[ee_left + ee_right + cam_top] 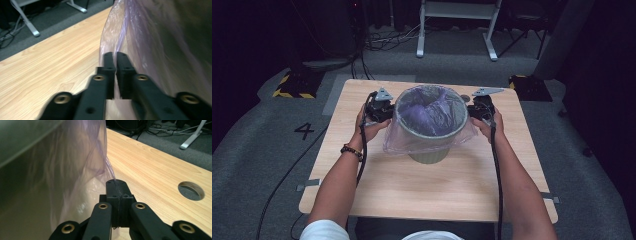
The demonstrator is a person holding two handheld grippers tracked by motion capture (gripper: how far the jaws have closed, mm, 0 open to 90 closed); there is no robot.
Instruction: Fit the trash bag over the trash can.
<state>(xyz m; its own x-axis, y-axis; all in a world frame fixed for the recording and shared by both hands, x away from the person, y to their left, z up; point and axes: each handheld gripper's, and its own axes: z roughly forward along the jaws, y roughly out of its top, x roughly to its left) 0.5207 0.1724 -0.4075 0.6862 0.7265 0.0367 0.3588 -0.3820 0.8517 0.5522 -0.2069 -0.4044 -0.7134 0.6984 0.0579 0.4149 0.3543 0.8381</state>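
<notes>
Upright bin (pixel 429 150) mid-surface (pixel 412 195), mouth up, bare wood all around. Left hand-held gripper (pixel 381 111) and right hand-held gripper (pixel 480 110) each clamped on the purple bag (pixel 429 112) at opposite rim sides.

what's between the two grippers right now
The bin with its purple bag stands between the left gripper and right gripper, as the high view shows. Each gripper is shut on the bag's edge.
</notes>
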